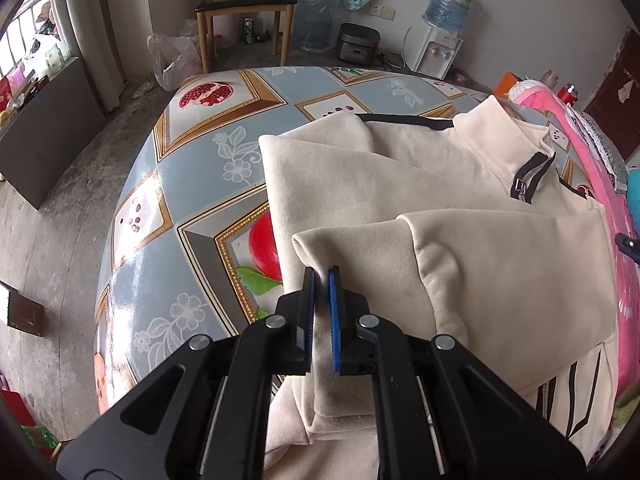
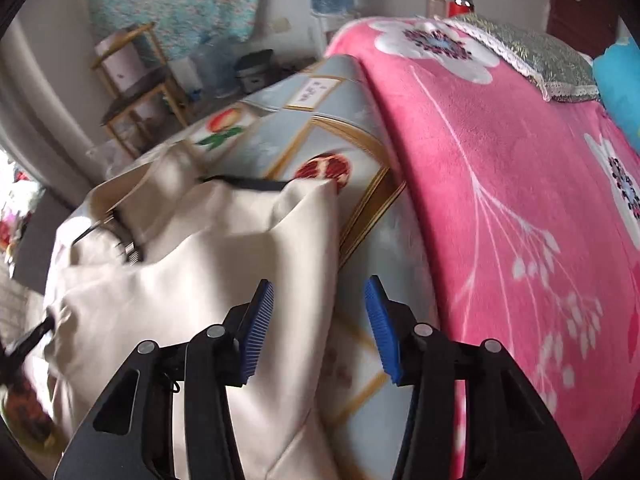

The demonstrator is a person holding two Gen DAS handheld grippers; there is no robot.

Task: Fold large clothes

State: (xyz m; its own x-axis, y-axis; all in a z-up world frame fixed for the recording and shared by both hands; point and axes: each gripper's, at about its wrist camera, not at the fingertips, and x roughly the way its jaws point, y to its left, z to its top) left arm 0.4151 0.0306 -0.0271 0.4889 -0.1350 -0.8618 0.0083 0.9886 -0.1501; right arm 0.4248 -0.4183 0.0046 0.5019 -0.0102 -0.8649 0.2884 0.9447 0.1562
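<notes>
My left fingers (image 1: 322, 276) are pinched nearly together on a fold of the cream jacket (image 1: 400, 184), the cloth bunched between the blue pads and running down under the gripper body. The gripped fold is a sleeve end (image 1: 360, 248) lifted off the rest of the garment, its cuff edge just past my fingertips. Beyond it the jacket lies spread on the counter (image 1: 200, 152), collar and black zipper (image 1: 528, 180) toward the far right, a black trim line along the top edge. To the left of the jacket's near edge the patterned counter cover shows bare, with a red fruit print touching the cloth edge. The counter's rounded rim falls away to a concrete floor (image 1: 60, 220) on the left; a wooden chair (image 1: 244, 8) and a water dispenser (image 1: 436, 48) stand well back by the wall.

My right fingers (image 2: 319, 320) stand wide apart and hold nothing. The left pad hangs over the jacket (image 2: 208, 272), whose straight side edge runs up just inside the gap; the right pad hangs over bare counter (image 2: 352, 360). Just beside that, a pink flowered blanket (image 2: 500, 200) rises along the counter's right edge, with a silvery pillow (image 2: 532, 56) at its far end. The view is motion-blurred toward the left.
</notes>
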